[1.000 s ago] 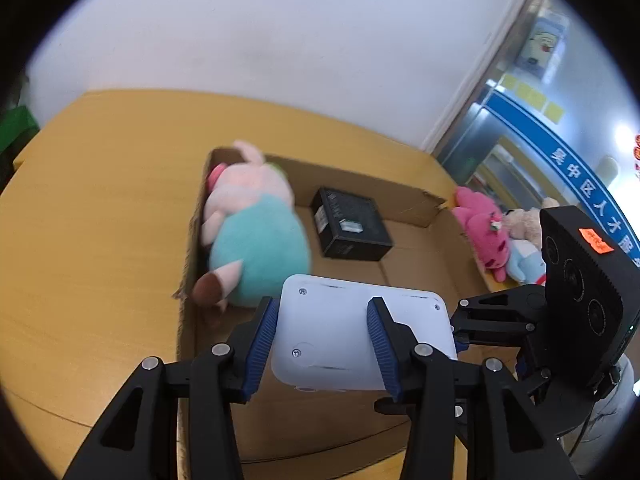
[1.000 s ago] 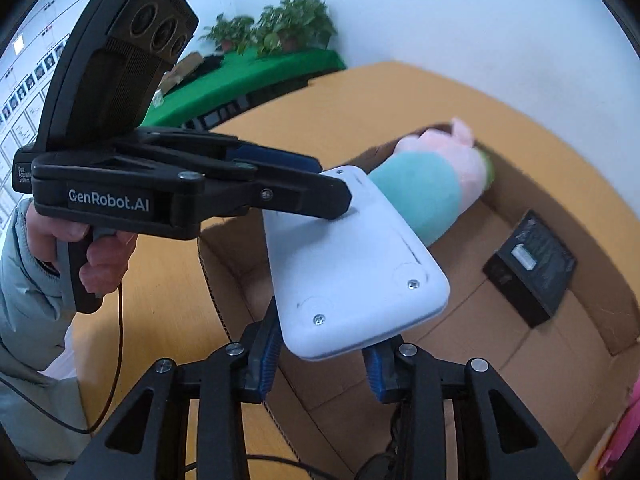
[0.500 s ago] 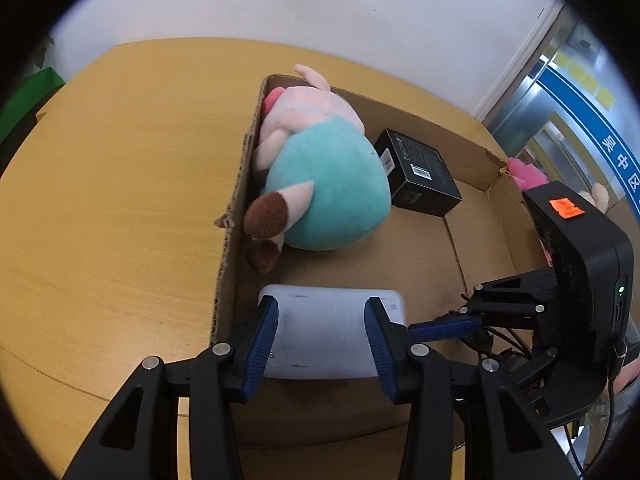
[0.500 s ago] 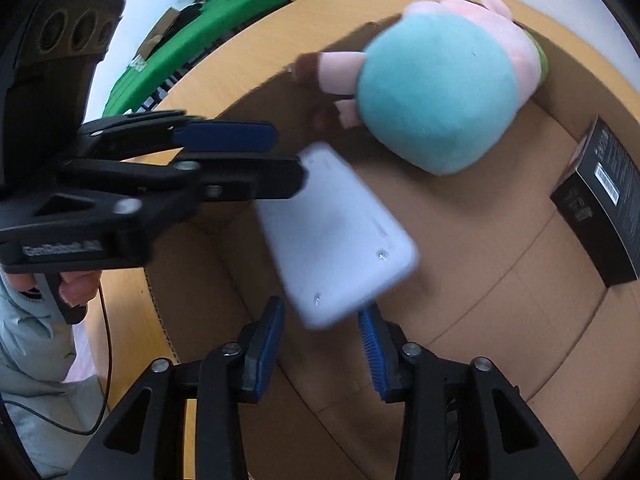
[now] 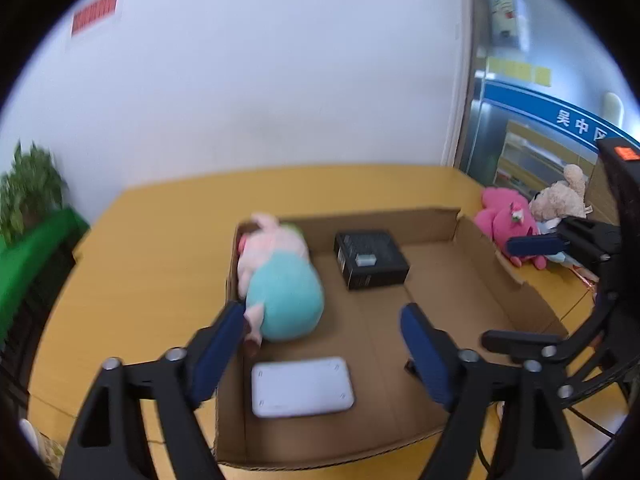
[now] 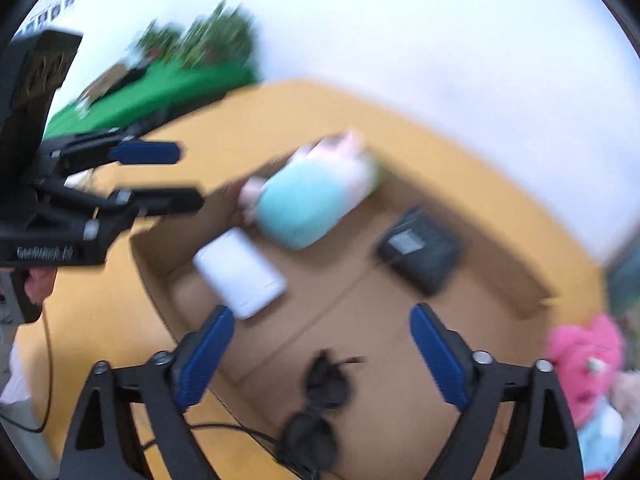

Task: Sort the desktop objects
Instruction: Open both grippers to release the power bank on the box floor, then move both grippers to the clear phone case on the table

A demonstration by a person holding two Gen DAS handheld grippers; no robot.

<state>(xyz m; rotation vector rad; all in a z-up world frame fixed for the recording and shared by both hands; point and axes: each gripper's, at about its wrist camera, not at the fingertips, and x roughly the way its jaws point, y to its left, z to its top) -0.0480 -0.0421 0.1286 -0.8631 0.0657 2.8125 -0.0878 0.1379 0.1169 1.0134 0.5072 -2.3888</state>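
A white flat device [image 5: 303, 386] lies on the floor of an open cardboard box [image 5: 472, 304], near its front left corner; it also shows in the right wrist view [image 6: 239, 272]. My left gripper [image 5: 322, 344] is open and empty above it. My right gripper [image 6: 320, 356] is open and empty over the box. A teal and pink plush pig [image 5: 280, 284] and a black box [image 5: 370, 258] lie in the cardboard box. The right wrist view is blurred.
A pink plush [image 5: 506, 222] and a beige plush [image 5: 558, 200] lie on the wooden table [image 5: 140, 264] right of the box. A black cable bundle [image 6: 320, 404] hangs below my right gripper. A green-covered bench with plants [image 5: 28, 240] stands at left.
Both grippers opened and let go of the white device, which now lies in the box. Both grippers pulled up and back from it.
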